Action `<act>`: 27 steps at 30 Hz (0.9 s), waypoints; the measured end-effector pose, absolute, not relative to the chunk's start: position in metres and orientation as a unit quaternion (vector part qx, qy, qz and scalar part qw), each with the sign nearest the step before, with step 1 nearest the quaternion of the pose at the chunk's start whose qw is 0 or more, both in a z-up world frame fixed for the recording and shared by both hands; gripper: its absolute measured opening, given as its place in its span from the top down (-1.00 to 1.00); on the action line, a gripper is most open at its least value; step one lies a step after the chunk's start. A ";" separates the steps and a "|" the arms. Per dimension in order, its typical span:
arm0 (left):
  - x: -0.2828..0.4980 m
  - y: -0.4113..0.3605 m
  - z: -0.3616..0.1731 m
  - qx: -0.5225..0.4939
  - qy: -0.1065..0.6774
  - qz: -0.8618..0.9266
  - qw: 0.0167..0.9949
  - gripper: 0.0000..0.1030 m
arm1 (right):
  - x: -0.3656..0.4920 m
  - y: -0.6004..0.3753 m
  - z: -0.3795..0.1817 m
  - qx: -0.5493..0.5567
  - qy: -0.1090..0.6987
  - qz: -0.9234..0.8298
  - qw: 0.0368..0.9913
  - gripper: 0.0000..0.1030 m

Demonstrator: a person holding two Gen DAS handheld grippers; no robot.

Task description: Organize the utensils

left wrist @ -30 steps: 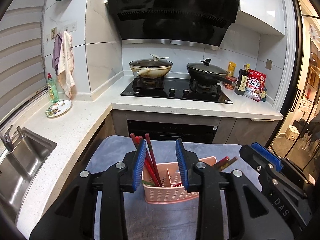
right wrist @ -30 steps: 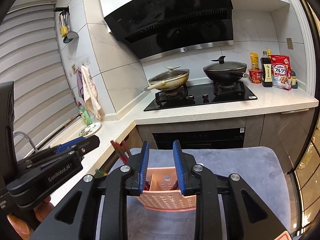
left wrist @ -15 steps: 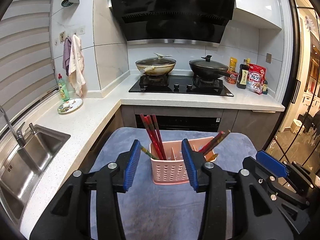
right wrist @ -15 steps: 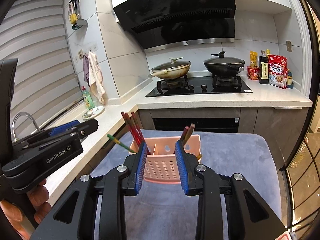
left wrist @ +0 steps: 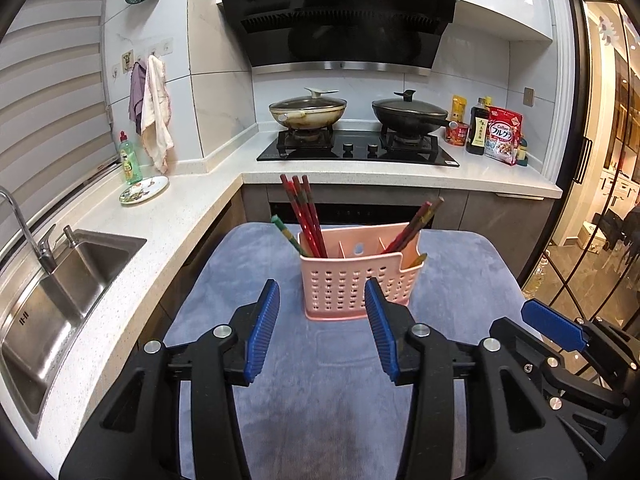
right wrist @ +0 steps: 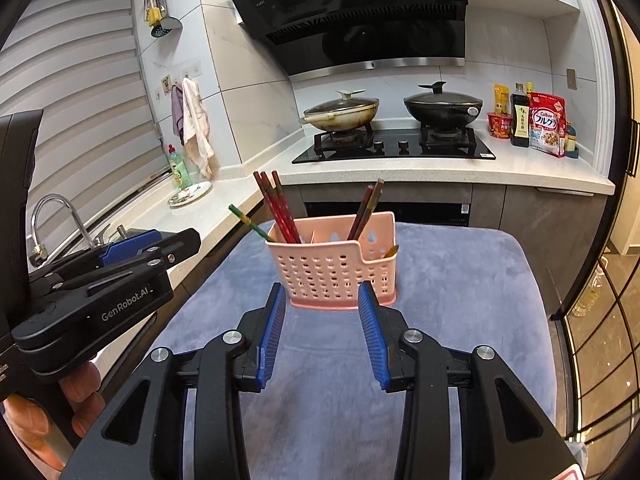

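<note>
A pink perforated utensil basket (left wrist: 356, 284) stands upright on a grey-blue mat (left wrist: 320, 400); it also shows in the right wrist view (right wrist: 336, 272). Red chopsticks (left wrist: 304, 216) and a green one (left wrist: 286, 234) lean in its left compartment, brown chopsticks (left wrist: 416, 222) in its right. My left gripper (left wrist: 322, 320) is open and empty, just short of the basket. My right gripper (right wrist: 322, 320) is open and empty too, also just in front of it. The right gripper shows at the lower right of the left wrist view (left wrist: 556, 332).
A steel sink (left wrist: 60, 280) and tap lie to the left. A stove with two lidded pans (left wrist: 308, 112) stands behind, with bottles and a cereal bag (left wrist: 504, 136) to its right. A dish-soap bottle (left wrist: 130, 158) and a small plate stand on the counter.
Both grippers have drawn back from the basket, which now stands clear in front of their fingertips. Both have opened wider.
</note>
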State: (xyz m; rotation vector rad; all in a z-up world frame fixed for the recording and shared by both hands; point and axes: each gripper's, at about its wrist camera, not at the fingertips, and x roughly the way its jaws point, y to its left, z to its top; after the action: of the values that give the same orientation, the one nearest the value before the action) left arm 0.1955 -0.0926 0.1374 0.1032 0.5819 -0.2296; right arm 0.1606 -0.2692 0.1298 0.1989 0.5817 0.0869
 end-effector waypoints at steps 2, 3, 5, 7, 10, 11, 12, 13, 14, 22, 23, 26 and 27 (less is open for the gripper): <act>0.191 -0.091 0.134 0.052 0.289 -0.112 0.949 0.18 | 0.156 -0.268 0.126 0.098 0.289 0.041 0.951 0.28; 0.188 -0.090 0.131 0.052 0.291 -0.112 0.949 0.18 | 0.153 -0.268 0.124 0.100 0.291 0.042 0.951 0.28; 0.184 -0.089 0.127 0.052 0.294 -0.112 0.948 0.18 | 0.147 -0.268 0.120 0.103 0.294 0.042 0.949 0.28; 0.179 -0.088 0.122 0.052 0.298 -0.112 0.947 0.18 | 0.143 -0.267 0.117 0.104 0.296 0.041 0.949 0.28; 0.175 -0.086 0.115 0.052 0.303 -0.111 0.945 0.18 | 0.138 -0.267 0.112 0.101 0.300 0.038 0.948 0.28; 0.173 -0.085 0.113 0.052 0.304 -0.110 0.945 0.18 | 0.136 -0.268 0.111 0.101 0.301 0.036 0.947 0.28; 0.172 -0.085 0.111 0.052 0.306 -0.109 0.945 0.18 | 0.135 -0.268 0.110 0.101 0.302 0.035 0.947 0.28; 0.171 -0.084 0.108 0.052 0.307 -0.108 0.944 0.18 | 0.133 -0.269 0.109 0.100 0.303 0.033 0.947 0.28; 0.170 -0.083 0.106 0.052 0.308 -0.107 0.944 0.18 | 0.131 -0.269 0.107 0.099 0.305 0.030 0.947 0.28; 0.158 -0.082 0.092 0.059 0.307 -0.093 0.945 -0.06 | 0.117 -0.267 0.096 0.075 0.305 0.006 0.949 0.07; 0.157 -0.082 0.090 0.059 0.310 -0.093 0.944 -0.06 | 0.115 -0.267 0.094 0.073 0.305 0.004 0.949 0.04; 0.155 -0.080 0.085 0.058 0.316 -0.091 0.943 -0.13 | 0.112 -0.268 0.090 0.074 0.308 -0.003 0.948 -0.11; 0.154 -0.080 0.084 0.058 0.316 -0.090 0.943 -0.20 | 0.111 -0.269 0.089 0.077 0.309 -0.004 0.948 -0.15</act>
State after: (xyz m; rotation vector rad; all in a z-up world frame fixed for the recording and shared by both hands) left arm 0.1542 -0.0797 0.0844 0.1175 0.6453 -0.1839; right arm 0.1113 -0.2689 0.0893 0.1558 0.6294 -0.0084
